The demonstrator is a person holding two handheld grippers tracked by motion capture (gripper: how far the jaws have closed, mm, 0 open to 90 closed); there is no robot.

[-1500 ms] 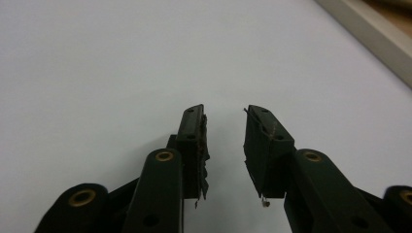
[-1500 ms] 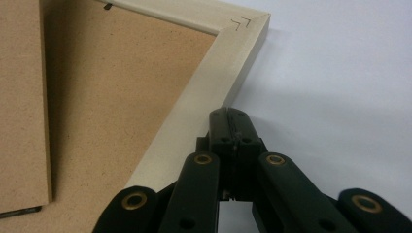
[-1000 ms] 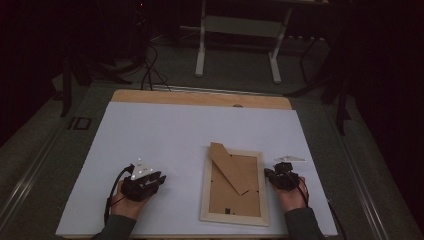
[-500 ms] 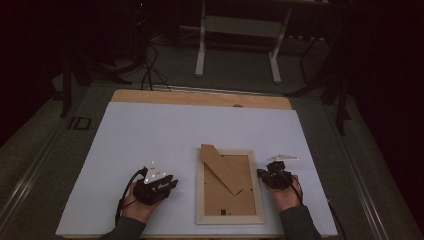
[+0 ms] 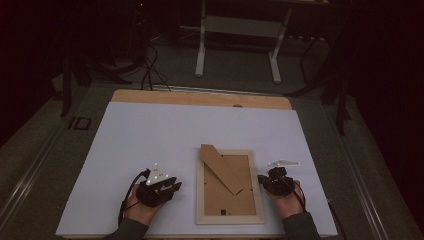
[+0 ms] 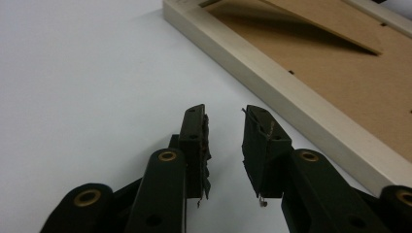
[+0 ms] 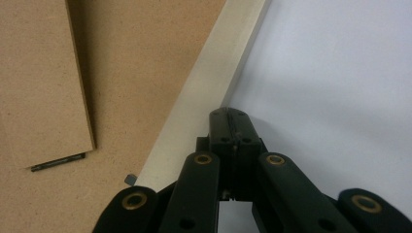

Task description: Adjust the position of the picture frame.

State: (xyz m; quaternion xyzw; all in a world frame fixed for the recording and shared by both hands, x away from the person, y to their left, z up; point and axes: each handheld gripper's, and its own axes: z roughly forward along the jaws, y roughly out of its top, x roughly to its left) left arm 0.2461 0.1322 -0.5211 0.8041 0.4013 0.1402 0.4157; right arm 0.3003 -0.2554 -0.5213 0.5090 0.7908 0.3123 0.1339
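Two hand-held grippers flank one picture frame [image 5: 230, 186], which lies face down on the white surface [image 5: 150, 135], near edge, right of centre. Its brown backing board is up, and the fold-out stand [image 5: 220, 167] angles from the far left corner toward the middle. The frame's long axis runs near to far.

Left hand-held gripper [image 5: 170, 187]: left of the frame, just beside it but apart, pointing right toward the frame's left rail. Jaws apart with a narrow gap, nothing between them; in the left gripper view [image 6: 224, 141] the pale wooden rail [image 6: 272, 90] runs diagonally just ahead of the tips, with bare surface between.

Right hand-held gripper [image 5: 264, 181]: at the frame's right rail, pointing left. Jaws together, holding nothing; in the right gripper view [image 7: 229, 127] the closed tips sit at the outer edge of the rail [image 7: 214, 87]. Contact looks likely, but I cannot tell for certain.

Judgement: the right one is nearer the frame. The coming move turns on the left one crossing the small gap rightward, square to the long axis, to meet the left rail.
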